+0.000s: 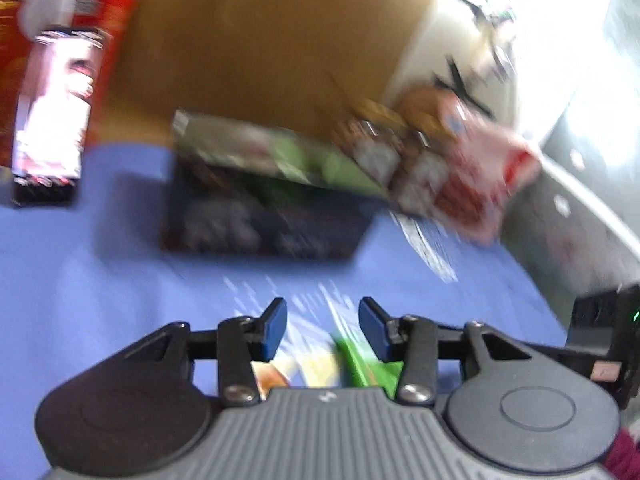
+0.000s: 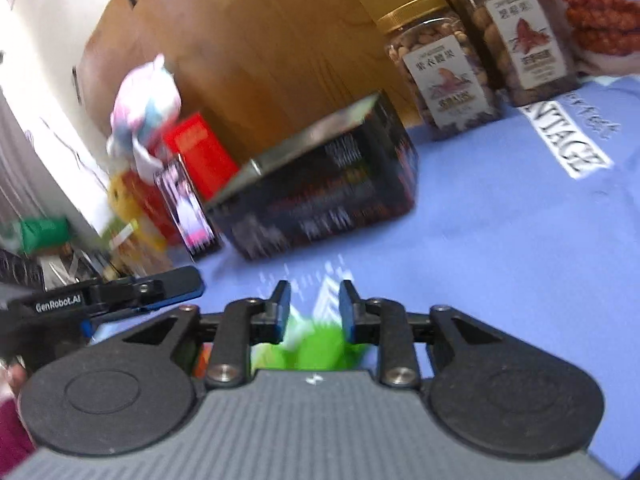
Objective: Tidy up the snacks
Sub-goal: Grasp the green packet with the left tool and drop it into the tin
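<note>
A dark snack box point(image 1: 264, 216) lies on the blue cloth, also in the right wrist view point(image 2: 328, 184). A green flat pack point(image 1: 280, 152) leans on top of it in the left wrist view. Two gold-lidded nut jars point(image 2: 444, 68) stand at the back right, blurred in the left wrist view point(image 1: 380, 148). A green snack bag point(image 1: 360, 364) lies under both grippers, and shows in the right wrist view point(image 2: 312, 344). My left gripper point(image 1: 322, 328) is open above it. My right gripper point(image 2: 315, 310) is open above it, its jaws a little apart.
A red tin point(image 1: 108, 12) and a slim pink-and-black pack point(image 1: 52, 112) stand at the back left. A red-and-white snack bag point(image 1: 480, 176) sits right of the jars. A wooden panel point(image 2: 260, 40) backs the table. The left gripper's body point(image 2: 100, 296) shows at the left.
</note>
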